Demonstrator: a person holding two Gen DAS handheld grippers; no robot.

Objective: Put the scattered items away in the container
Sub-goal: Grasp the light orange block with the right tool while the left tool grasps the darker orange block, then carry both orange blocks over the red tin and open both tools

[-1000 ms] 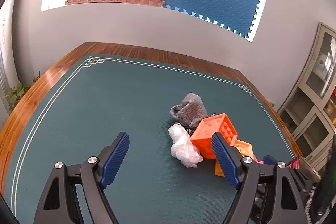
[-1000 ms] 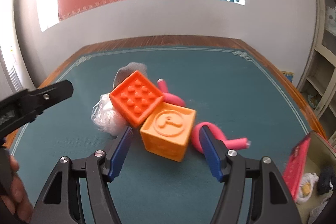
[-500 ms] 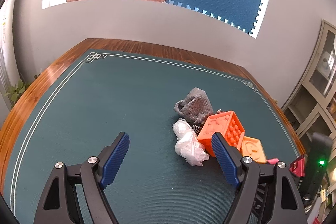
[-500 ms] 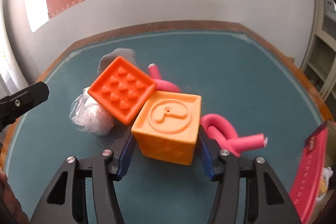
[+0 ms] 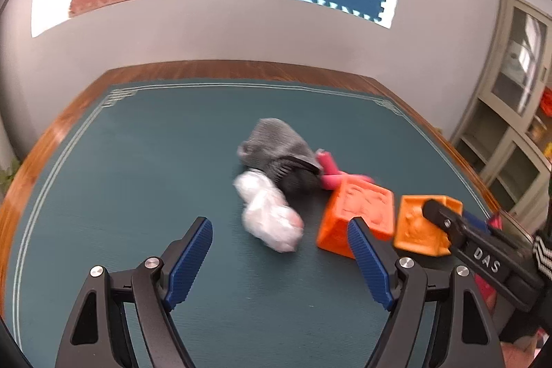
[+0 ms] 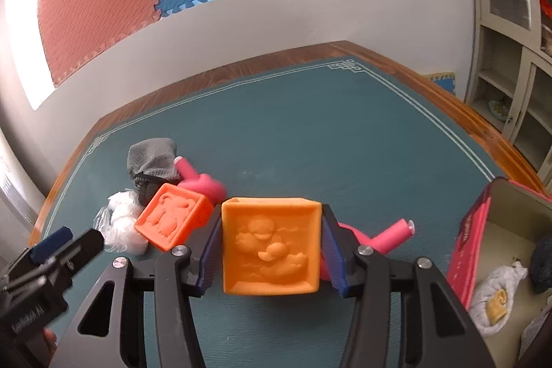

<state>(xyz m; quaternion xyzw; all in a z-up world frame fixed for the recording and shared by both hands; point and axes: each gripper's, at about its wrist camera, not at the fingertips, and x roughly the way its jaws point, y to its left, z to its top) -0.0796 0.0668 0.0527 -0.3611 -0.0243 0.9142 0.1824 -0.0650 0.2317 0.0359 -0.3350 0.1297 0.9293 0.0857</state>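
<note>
left gripper (image 5: 279, 259) – fingers apart | plastic bag (image 5: 270, 218) – just ahead

Landmark: dark orange cube (image 6: 174, 220).
- Clutter packed against its far and left sides: grey cloth (image 6: 151, 157), pink foam tube (image 6: 201, 183), white plastic bag (image 6: 122, 226).
- Its right blocked by light orange cube (image 6: 270, 247).
- Green mat (image 6: 327, 133) beyond the cluster open.
- Near side bare mat.

Right tongs (image 6: 270, 252) closing, pads against a cube's sides; left tongs (image 5: 279, 261) wide apart, empty.
</note>
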